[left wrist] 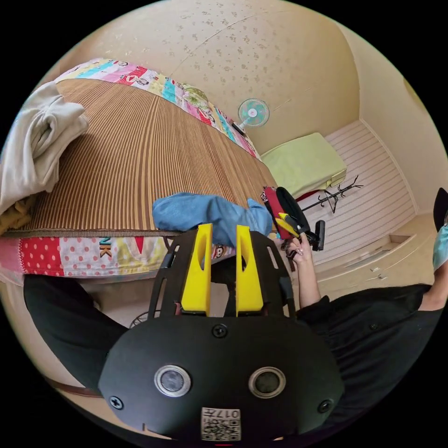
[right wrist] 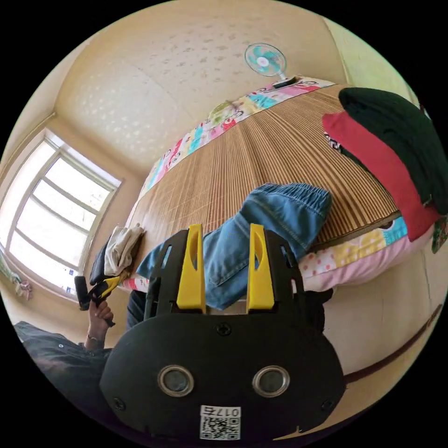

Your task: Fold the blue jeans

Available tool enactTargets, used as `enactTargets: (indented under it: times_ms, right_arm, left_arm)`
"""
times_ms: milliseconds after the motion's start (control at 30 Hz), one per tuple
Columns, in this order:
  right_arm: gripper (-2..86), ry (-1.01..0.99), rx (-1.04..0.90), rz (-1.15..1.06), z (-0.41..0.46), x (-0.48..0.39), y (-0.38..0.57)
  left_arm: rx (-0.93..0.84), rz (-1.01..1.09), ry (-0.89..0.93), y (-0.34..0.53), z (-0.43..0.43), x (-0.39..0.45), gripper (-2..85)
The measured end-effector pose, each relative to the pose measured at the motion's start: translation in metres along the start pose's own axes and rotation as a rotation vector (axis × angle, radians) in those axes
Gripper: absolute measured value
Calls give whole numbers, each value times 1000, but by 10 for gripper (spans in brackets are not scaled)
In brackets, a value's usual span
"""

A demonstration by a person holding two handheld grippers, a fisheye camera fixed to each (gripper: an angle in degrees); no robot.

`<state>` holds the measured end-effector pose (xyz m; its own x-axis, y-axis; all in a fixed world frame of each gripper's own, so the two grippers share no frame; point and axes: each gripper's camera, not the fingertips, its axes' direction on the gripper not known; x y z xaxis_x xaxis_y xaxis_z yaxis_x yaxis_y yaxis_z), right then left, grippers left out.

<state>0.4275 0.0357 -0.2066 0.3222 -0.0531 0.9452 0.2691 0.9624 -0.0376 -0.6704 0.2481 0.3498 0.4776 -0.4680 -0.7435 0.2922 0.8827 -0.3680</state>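
The blue jeans [right wrist: 275, 219] lie bunched on the bed [right wrist: 242, 158], hanging over its edge. Both hand-held grippers, left [left wrist: 223, 233] and right [right wrist: 226, 233], are open and hold nothing. A fan [right wrist: 265, 59] sits at 12 o'clock.

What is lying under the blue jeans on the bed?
The blue jeans lie on a striped bamboo mat that covers the bed, and one end hangs over the patchwork sheet at the edge. The mat directly beneath the jeans is hidden.

the patchwork bed cover [left wrist: 93, 254] bears the large letters "nk" on its front edge in the left gripper view. no other text can be made out.
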Motion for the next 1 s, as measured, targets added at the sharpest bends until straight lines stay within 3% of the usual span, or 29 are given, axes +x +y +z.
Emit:
enactTargets:
  times_ms: [33,100,133,267,433,467,567,600,800,933,1000]
  right_arm:
    - [123,8,-33,6,9,3,-8]
    - [91,86,-322,-6,62,5,-29]
    - [79,115,-368,-37,70,1,-29]
    - [41,97,-245,-202,15,-18,-14]
    - [31,-289,41,-245,-88,36,45]
    - [31,-339,-4,-161,-88,64,59]
    - [32,-176,-228,191,-55,124,90]
    - [35,-153,-228,219,-50,125,98]
    - [105,-52,-101,414,-68,100,81]
    - [176,-267,10,620,-79,120,80]
    - [189,-226,84,658,-85,125,80]
  left_arm:
    - [-9,5,15,-2,7,2,83]
    - [-46,42,65,-9,33,15,83]
    - [-56,51,72,-11,39,19,82]
    - [-78,102,93,-10,56,37,79]
    - [-120,104,85,6,62,21,78]
    - [-139,97,93,9,67,15,78]
    - [-170,55,119,13,83,5,79]
    - [-173,52,136,13,90,5,80]
    - [-210,94,167,13,125,29,81]
    - [-247,131,172,18,142,46,81]
    - [-245,148,169,25,147,54,81]
